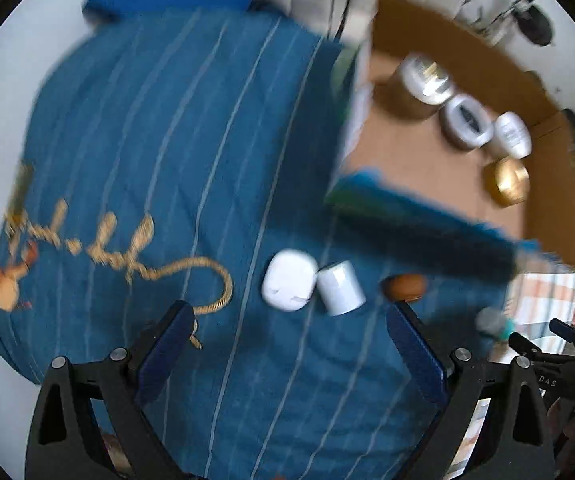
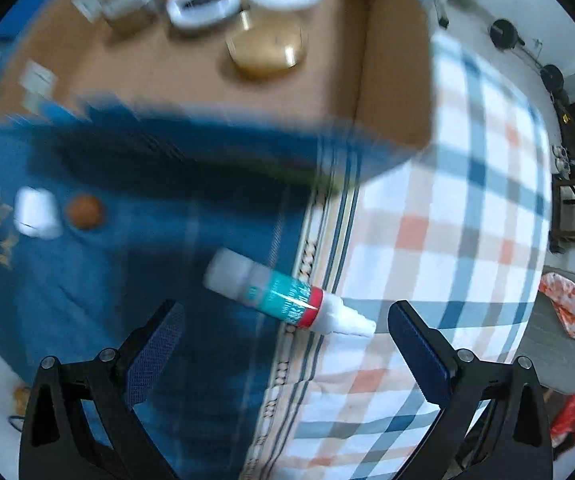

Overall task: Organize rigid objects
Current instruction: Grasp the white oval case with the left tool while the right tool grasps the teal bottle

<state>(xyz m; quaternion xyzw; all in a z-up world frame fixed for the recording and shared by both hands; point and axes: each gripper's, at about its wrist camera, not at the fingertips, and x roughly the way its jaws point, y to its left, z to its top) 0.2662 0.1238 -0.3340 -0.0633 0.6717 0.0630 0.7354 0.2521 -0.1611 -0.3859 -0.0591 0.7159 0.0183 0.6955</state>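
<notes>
The left claw (image 1: 287,344) is released, its two blue-padded fingers (image 1: 163,356) spread wide above a blue striped cloth (image 1: 167,140) with nothing between them. Just ahead of the gap lie a rounded white case (image 1: 287,280) and a white cylinder (image 1: 341,288), the two touching or nearly so, and a small brown round object (image 1: 403,286) sits to the right of the cylinder, close to the right finger's tip. Farther out and to the right stands an open cardboard box (image 1: 439,160) holding a row of white-lidded jars (image 1: 427,76) and a gold-lidded jar (image 1: 507,182); the blur hides finer detail.

The right claw (image 2: 283,320) is also released and grips nothing. Between its spread fingers, slightly ahead, lies a bottle (image 2: 283,294) on its side with a teal label, a red band and a white nozzle pointing toward the right finger; it rests across the seam where the blue cloth meets a plaid cloth (image 2: 447,240). Beyond it, the same box appears with its jars, and the white cylinder and brown object lie well apart to the left.
</notes>
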